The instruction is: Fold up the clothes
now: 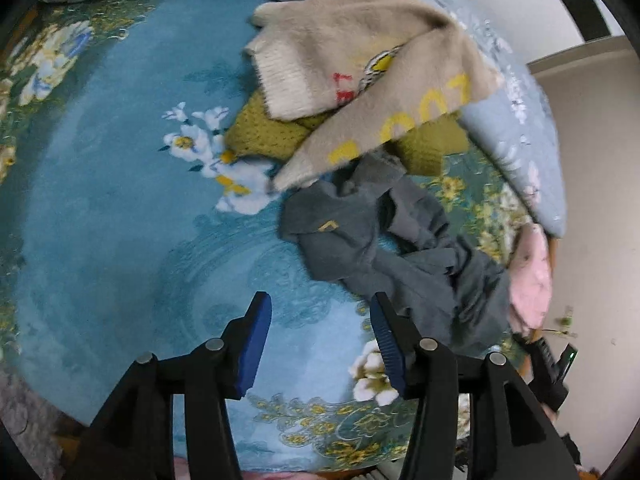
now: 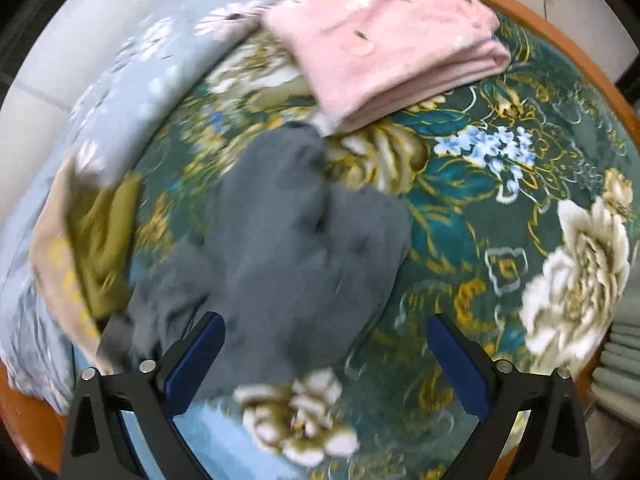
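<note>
While both hand-held grippers, left point(image 1: 318, 338) and right point(image 2: 326, 358), gape wide and empty, the grey garment point(image 1: 384, 248) lies crumpled on the bed point(image 1: 120, 200). Far behind it, the beige sweater point(image 1: 360, 64) shows yellow digits, seemingly "2002".

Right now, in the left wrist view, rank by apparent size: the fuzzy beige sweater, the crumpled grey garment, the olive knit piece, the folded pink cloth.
1. Fuzzy beige sweater and crumpled grey garment: too alike to rank; grey sits nearer.
2. Olive knit piece, mostly covered.
3. Folded pink cloth, partly hidden at the edge.
</note>
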### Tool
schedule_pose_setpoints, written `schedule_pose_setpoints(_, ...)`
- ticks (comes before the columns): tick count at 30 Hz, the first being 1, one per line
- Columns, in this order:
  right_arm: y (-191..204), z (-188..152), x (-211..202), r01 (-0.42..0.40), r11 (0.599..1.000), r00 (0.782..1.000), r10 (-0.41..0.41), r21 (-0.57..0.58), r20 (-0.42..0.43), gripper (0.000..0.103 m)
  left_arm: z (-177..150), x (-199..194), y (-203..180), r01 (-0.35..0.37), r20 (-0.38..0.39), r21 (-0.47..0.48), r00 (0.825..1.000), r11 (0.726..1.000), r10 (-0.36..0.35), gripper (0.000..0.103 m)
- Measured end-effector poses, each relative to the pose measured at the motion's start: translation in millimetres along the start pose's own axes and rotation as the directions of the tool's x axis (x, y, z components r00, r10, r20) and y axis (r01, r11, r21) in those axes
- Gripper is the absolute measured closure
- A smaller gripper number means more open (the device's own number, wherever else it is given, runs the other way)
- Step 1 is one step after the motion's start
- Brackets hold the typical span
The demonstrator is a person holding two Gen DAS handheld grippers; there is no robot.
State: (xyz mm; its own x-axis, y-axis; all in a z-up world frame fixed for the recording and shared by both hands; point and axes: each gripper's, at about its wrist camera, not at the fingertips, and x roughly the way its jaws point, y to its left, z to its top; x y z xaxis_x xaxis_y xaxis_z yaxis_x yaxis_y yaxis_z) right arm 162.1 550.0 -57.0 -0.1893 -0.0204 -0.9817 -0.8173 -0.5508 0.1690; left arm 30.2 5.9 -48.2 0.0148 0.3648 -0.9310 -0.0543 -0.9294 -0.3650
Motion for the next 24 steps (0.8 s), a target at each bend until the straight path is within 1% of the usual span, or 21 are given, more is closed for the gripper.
schedule_pose_setpoints(2,-7,23,20,-0.015,1.000,1.000,0.016,0.009,-0.026,0.003,-2,-2,4,-0.029,0.004,-0.033,1.000,0.999,0.029,0.051)
schedule_pose_setpoints(4,-4,35,36,-0.039,0.999,0.998,0.039,-0.009,-0.052,0.007,-5,-4,8,-0.056,0.007,-0.066,0.998,0.996,0.056,0.051)
schedule_pose_setpoints(6,0,43,54,-0.065,0.998,0.994,0.062,-0.028,-0.096,0.015,-7,-7,12,-0.077,0.010,-0.084,0.997,0.993,0.078,0.051)
schedule_pose_setpoints(7,3,44,62,-0.075,0.997,0.990,0.070,-0.034,-0.124,0.021,-8,-8,13,-0.086,0.012,-0.094,0.996,0.992,0.087,0.051)
schedule_pose_setpoints(9,8,42,77,-0.100,0.995,0.979,0.093,-0.027,-0.179,0.030,-11,-10,13,-0.096,0.017,-0.114,0.995,0.989,0.098,0.051)
schedule_pose_setpoints(10,11,38,81,-0.105,0.994,0.976,0.099,-0.023,-0.192,0.039,-13,-11,12,-0.094,0.018,-0.124,0.995,0.988,0.097,0.051)
schedule_pose_setpoints(11,12,35,81,-0.104,0.994,0.977,0.098,-0.021,-0.191,0.052,-13,-11,10,-0.089,0.017,-0.132,0.996,0.987,0.092,0.051)
schedule_pose_setpoints(12,8,33,77,-0.134,0.991,0.973,0.133,0.006,-0.190,0.058,-14,-10,8,-0.082,0.016,-0.138,0.996,0.987,0.085,0.051)
schedule_pose_setpoints(14,0,29,69,-0.204,0.977,0.959,0.214,0.069,-0.185,0.088,-15,-8,1,-0.064,0.015,-0.134,0.998,0.989,0.067,0.051)
schedule_pose_setpoints(15,-4,27,65,-0.239,0.966,0.950,0.253,0.100,-0.181,0.092,-15,-7,-3,-0.055,0.014,-0.131,0.998,0.990,0.057,0.051)
schedule_pose_setpoints(16,-12,25,56,-0.313,0.938,0.928,0.335,0.148,-0.163,0.098,-16,-7,-6,-0.044,0.014,-0.123,0.999,0.991,0.046,0.051)
schedule_pose_setpoints(17,-21,22,46,-0.391,0.899,0.897,0.420,0.197,-0.139,0.100,-17,-7,-8,-0.033,0.013,-0.113,0.999,0.993,0.035,0.051)
schedule_pose_setpoints(19,-35,18,22,-0.493,0.836,0.849,0.523,0.240,-0.080,0.100,-20,-7,-14,-0.010,0.012,-0.092,1.000,0.996,0.012,0.051)
schedule_pose_setpoints(20,-42,15,8,-0.545,0.799,0.819,0.572,0.254,-0.044,0.100,-21,-8,-16,0.001,0.011,-0.082,1.000,0.997,0.000,0.051)
schedule_pose_setpoints(21,-48,13,-8,-0.596,0.758,0.785,0.620,0.264,-0.008,0.100,-22,-8,-19,0.012,0.010,-0.072,1.000,0.997,-0.011,0.051)
schedule_pose_setpoints(23,-63,6,-42,-0.692,0.664,0.707,0.703,0.284,0.079,0.100,-24,-8,-24,0.035,0.007,-0.052,0.999,0.998,-0.034,0.051)
schedule_pose_setpoints(24,-69,7,-56,-0.719,0.630,0.681,0.723,0.292,0.116,0.101,-26,-8,-26,0.046,0.006,-0.041,0.999,0.998,-0.046,0.051)
